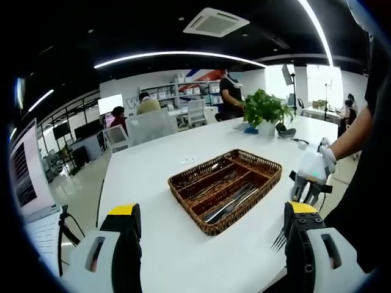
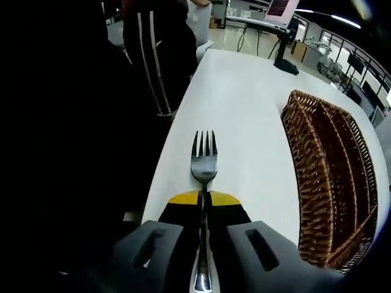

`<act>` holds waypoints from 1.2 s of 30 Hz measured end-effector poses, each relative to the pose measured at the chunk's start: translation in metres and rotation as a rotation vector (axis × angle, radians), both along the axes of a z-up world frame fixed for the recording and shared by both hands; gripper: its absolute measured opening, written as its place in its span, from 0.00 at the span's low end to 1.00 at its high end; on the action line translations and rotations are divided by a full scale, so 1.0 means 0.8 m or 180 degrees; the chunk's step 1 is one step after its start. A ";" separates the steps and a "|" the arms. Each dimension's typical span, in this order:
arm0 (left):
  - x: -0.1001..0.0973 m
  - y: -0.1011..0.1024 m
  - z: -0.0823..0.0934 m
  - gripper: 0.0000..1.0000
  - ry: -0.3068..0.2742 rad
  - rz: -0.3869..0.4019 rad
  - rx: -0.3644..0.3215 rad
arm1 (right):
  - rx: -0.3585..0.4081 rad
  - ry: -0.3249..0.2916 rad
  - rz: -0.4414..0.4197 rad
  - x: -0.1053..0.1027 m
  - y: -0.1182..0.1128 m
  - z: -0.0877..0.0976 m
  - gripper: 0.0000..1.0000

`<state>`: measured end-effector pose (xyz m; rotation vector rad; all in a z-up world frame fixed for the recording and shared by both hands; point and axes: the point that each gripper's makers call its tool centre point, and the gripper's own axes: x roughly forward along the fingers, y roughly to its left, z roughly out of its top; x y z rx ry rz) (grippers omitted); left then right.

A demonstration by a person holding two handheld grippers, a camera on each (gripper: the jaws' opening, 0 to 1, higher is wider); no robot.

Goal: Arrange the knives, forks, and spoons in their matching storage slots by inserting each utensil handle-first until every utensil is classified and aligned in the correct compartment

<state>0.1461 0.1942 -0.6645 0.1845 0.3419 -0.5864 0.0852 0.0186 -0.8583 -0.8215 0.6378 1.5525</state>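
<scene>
- Left gripper [image 1: 211, 229], left gripper view: two black jaws with yellow tips rise from the bottom edge, set wide apart with nothing between them; they hover above the white table [image 1: 153, 177].
- Right gripper [image 2: 203, 200], right gripper view: jaws drawn together and clamped on the neck of a fork [image 2: 203, 160]; yellow tips meet just below the fork's head.
- Fork: metal, four tines, pointing forward away from the gripper; handle runs back between the jaws to the bottom edge. It is held above the table close to the near edge. In the left gripper view the tines show at the lower right, beside that view's right-hand jaw.
- Right gripper as seen from the left gripper view [image 1: 308, 183]: pale body held by a person's hand, at the table's right side, near the tray.
- Wicker tray [image 1: 256, 160]: dark brown, rectangular, divided lengthwise into compartments; rests on the table in the middle distance of the left gripper view. In the right gripper view its woven wall [image 2: 305, 152] stands to the right of the fork, apart from it.
- Tray contents: several metal utensils [image 1: 231, 204] lie lengthwise in the compartments; which kinds lie in which compartment cannot be told.
- Potted plant [image 1: 267, 110]: green leaves, pale pot, at the far end of the table.
- Laptop [image 1: 27, 177]: open, at the left edge of the left gripper view.
- Background: office room, desks, chairs, seated and standing people, ceiling light strips.
</scene>
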 end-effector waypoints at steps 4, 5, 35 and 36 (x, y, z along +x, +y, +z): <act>0.001 -0.002 -0.003 0.99 0.0010 -0.0004 -0.0008 | 0.0003 -0.0036 -0.0066 0.010 -0.005 0.008 0.01; 0.001 -0.002 -0.003 0.99 0.0010 -0.0005 -0.0013 | 0.0012 -0.0057 -0.0065 0.013 -0.006 0.010 0.00; 0.019 -0.011 0.002 0.99 -0.0012 -0.0049 -0.0015 | 0.0710 -0.0163 -0.0727 0.074 0.002 0.087 0.00; 0.020 -0.010 0.002 0.99 -0.0014 -0.0051 -0.0012 | 0.0719 -0.0178 -0.0739 0.075 0.002 0.089 0.00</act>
